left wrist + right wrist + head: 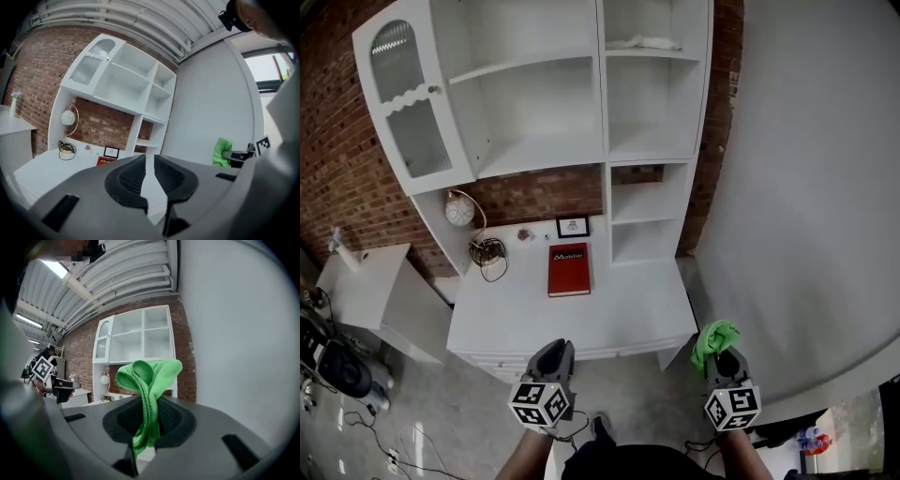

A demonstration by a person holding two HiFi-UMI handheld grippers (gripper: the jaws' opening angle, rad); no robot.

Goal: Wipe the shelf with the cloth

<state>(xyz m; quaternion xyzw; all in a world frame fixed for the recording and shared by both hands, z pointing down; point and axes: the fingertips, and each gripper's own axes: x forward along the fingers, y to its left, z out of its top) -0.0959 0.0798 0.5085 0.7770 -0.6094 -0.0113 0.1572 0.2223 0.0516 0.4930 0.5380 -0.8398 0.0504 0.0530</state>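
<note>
Nearest the camera, the right gripper (149,416) pinches a bright green cloth (147,376) between its jaws, the fabric bunched above them and a tail hanging below. The left gripper (150,176) holds nothing, its jaws a narrow slit apart. Both hang short of the white tabletop's (516,319) front edge. On it lie a red book (569,269) and, behind that, a small framed picture (573,226) beside a globe lamp (459,211). Beyond rises the white shelf unit (544,103), against a brick wall (337,169).
</note>
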